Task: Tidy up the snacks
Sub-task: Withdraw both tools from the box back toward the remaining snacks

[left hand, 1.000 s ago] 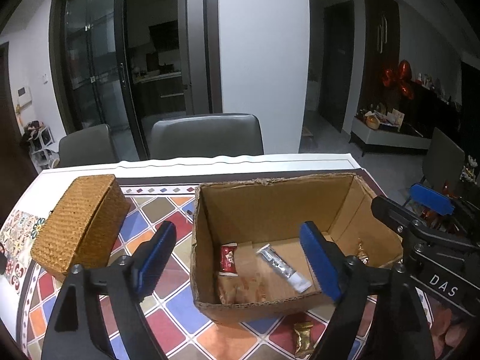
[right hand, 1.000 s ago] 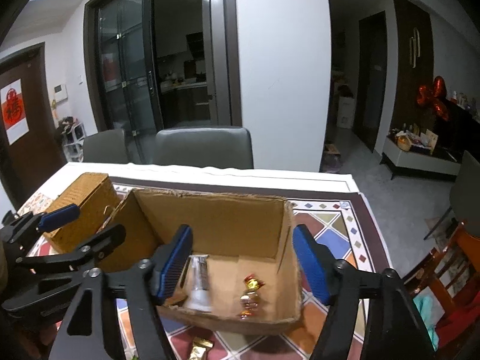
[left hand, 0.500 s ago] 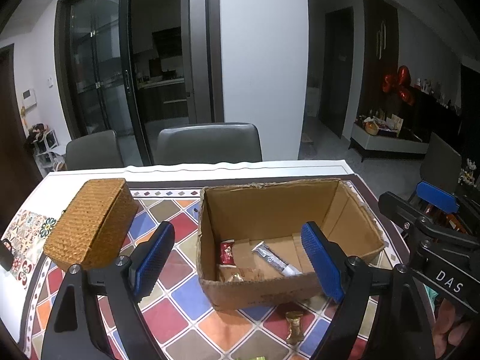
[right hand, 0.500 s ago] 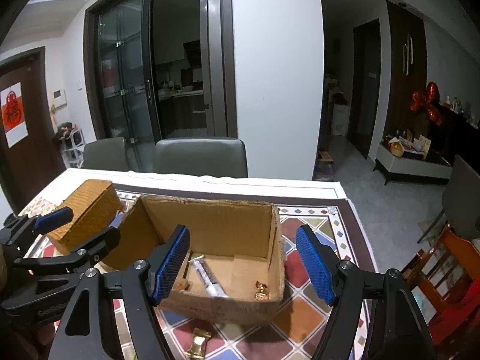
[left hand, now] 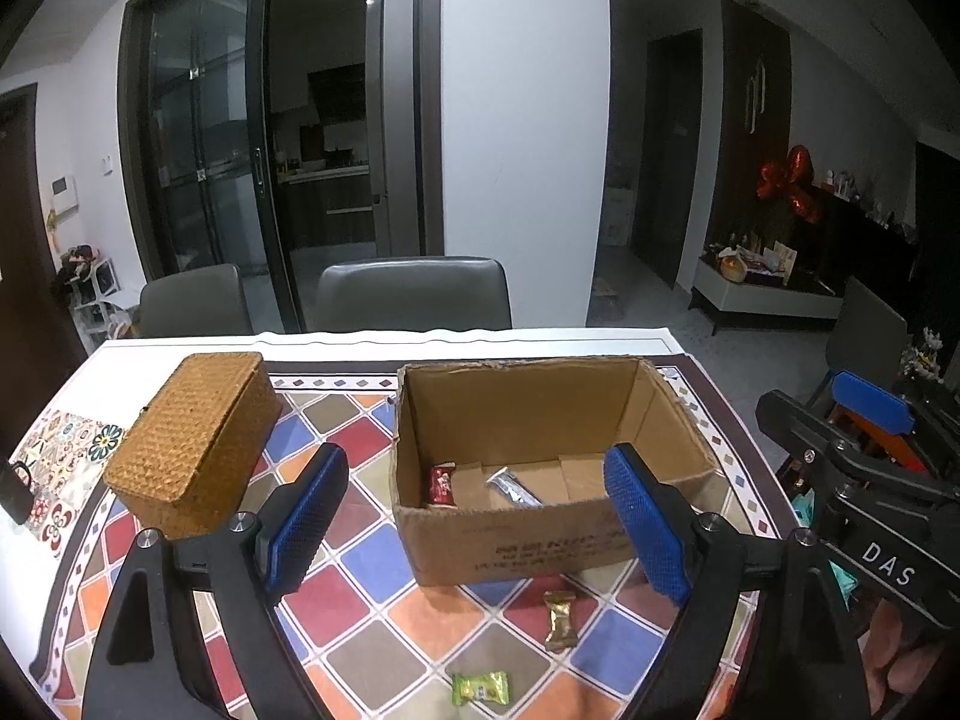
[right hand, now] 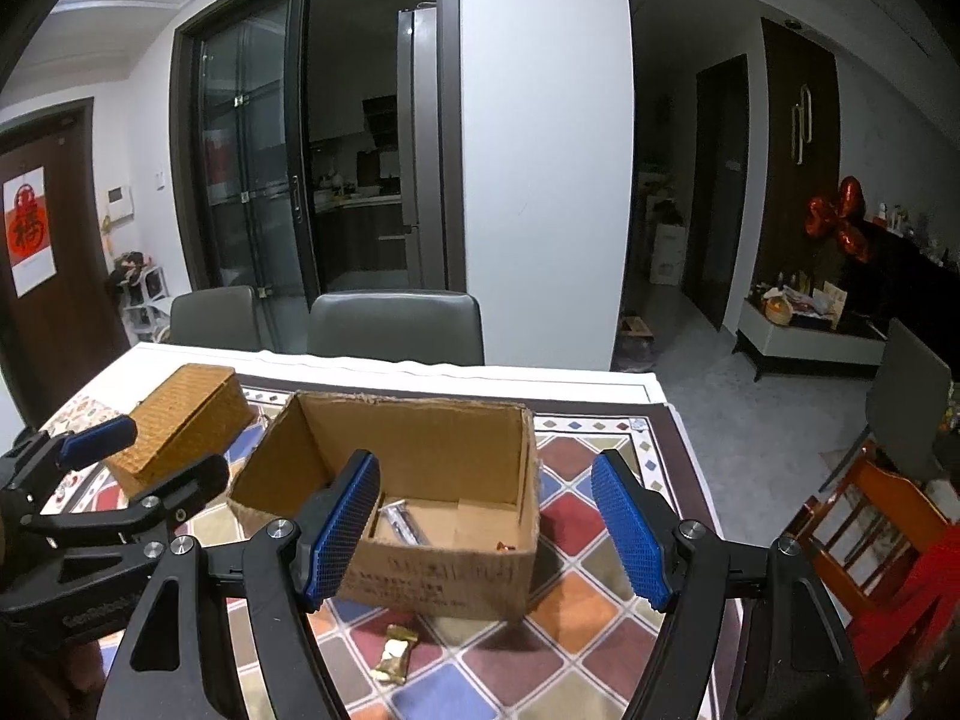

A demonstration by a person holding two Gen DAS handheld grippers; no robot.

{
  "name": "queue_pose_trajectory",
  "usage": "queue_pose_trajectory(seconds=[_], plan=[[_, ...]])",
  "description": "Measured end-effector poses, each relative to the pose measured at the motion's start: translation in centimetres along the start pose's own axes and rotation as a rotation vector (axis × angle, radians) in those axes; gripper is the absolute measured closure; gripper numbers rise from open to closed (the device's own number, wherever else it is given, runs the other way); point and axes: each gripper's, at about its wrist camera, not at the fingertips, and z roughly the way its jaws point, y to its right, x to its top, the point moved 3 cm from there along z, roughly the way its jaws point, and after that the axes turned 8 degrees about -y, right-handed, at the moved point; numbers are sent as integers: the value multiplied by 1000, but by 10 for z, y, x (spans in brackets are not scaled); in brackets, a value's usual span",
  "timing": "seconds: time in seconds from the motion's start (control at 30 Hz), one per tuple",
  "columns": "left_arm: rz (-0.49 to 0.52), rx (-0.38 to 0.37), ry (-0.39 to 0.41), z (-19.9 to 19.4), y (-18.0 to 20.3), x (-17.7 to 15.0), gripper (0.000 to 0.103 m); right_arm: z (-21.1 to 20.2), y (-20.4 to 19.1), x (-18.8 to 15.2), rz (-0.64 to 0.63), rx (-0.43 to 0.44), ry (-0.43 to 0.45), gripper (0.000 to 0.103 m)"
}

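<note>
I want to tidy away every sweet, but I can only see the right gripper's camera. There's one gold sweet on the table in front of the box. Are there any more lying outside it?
Observer: Yes, one more. The left wrist view shows a green-wrapped sweet on the tablecloth, nearer that camera than the gold sweet.
Operator: What's in the box's left corner? My blue finger is in the way.
Observer: A red packet lies there inside the cardboard box, beside the silver packet.
</note>
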Motion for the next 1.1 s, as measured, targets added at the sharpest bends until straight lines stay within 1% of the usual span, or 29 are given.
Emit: queue_pose_trajectory(seconds=[0.37, 0.47, 0.6, 0.7, 0.8, 0.93, 1.1], plan=[[-9, 0, 12, -27, 4, -22, 14, -32, 2, -17, -1, -7, 13, 29], [-6, 6, 19, -36, 5, -28, 12, -39, 4, -22, 0, -13, 16, 29], [-14, 21, 38, -46, 9, -35, 6, -50, 8, -30, 6, -26, 23, 22], [-14, 26, 41, -51, 12, -41, 4, -57, 9, -37, 2, -33, 25, 21], [-9, 39, 45, -57, 17, -49, 0, -64, 13, -42, 1, -39, 30, 17], [-9, 45, 41, -64, 20, -57, 0, -73, 18, -49, 0, -54, 40, 13], [-11, 46, 29, -68, 25, -71, 0, -83, 22, -59, 4, -63, 41, 11]])
